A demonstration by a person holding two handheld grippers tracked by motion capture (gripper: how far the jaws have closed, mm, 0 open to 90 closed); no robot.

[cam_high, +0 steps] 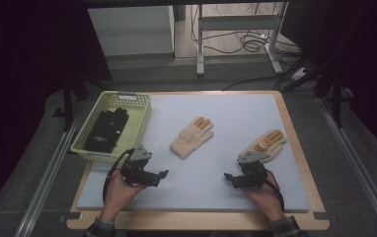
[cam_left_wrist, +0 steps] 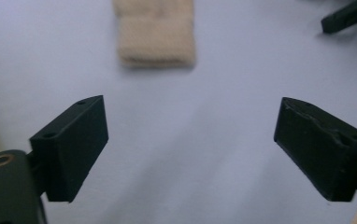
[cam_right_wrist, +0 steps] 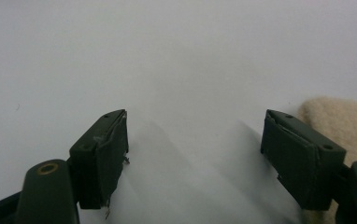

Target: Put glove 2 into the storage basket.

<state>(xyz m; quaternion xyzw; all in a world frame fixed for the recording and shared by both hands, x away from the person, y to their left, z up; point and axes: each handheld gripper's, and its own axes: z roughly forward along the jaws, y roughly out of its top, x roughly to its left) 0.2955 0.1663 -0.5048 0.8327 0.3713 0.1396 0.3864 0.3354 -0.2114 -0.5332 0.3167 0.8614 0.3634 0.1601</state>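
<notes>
I read the job in hand as clearing gloves off the bench into the basket (cam_high: pixel 89 130), which sits at the far left edge of the blue mat (cam_high: pixel 236 113) with a black glove (cam_high: pixel 108 129) already lying inside it. Two cream gloves are left on the mat. The middle glove (cam_high: pixel 192 136) lies flat near the centre, cuff toward me and orange fingertips pointing away, so its cuff is the easy end to take. The right-hand glove (cam_high: pixel 264 144) lies the same way, close to the right edge of the mat.

My left gripper (cam_high: pixel 163 174) is held low over the mat, just in front of the basket, aimed toward the middle glove. Its own view shows both jaws standing wide apart with bare mat between them and the cuff of that glove (cam_left_wrist: pixel 156 35) straight ahead but apart from the jaws. So it is open and empty, lined up for a reach at the cuff.

My right gripper (cam_high: pixel 227 177) hangs just short of the right-hand glove. Its jaws are also spread wide with nothing between them, and the cream knit (cam_right_wrist: pixel 342 123) sits just beside the right-hand jaw. I judge I am keeping it parked there, ready for its own glove, while the left does the nearer pick.
</notes>
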